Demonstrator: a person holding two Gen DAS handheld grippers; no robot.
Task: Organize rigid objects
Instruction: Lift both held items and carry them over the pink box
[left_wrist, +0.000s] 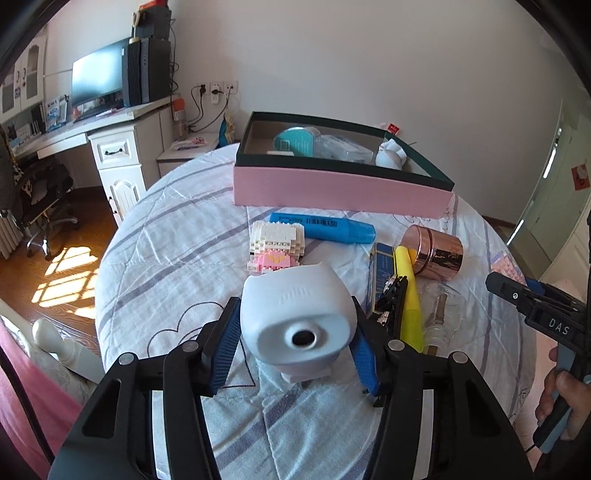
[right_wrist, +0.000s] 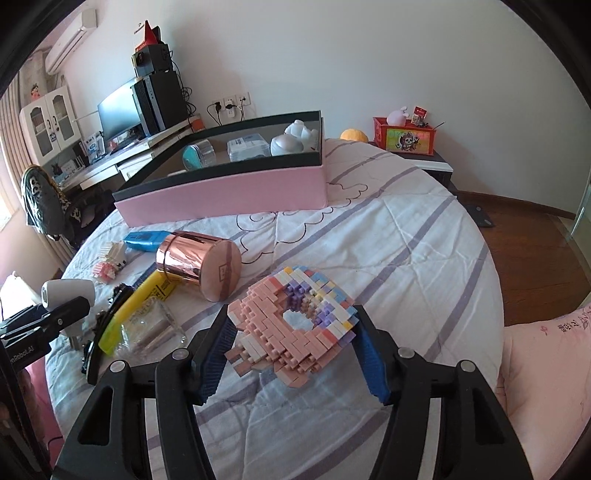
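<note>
My left gripper (left_wrist: 295, 350) is shut on a white plastic device (left_wrist: 295, 317) with a round hole, held just above the bed. My right gripper (right_wrist: 291, 343) is shut on a pink and pastel brick-built donut (right_wrist: 291, 321). The pink storage box (left_wrist: 340, 188) with a dark rim stands at the far side of the bed, also in the right wrist view (right_wrist: 229, 192). It holds a teal container (left_wrist: 295, 142), a clear case and white figures. The left gripper with the white device (right_wrist: 68, 291) shows at the left edge of the right wrist view.
On the striped bedsheet lie a blue highlighter (left_wrist: 325, 227), a white and pink brick figure (left_wrist: 277, 243), a rose-gold tin (left_wrist: 436, 251), a yellow highlighter (left_wrist: 410, 295), a dark blue box (left_wrist: 380, 273) and a clear glass (left_wrist: 441, 314). A desk (left_wrist: 110, 129) stands left.
</note>
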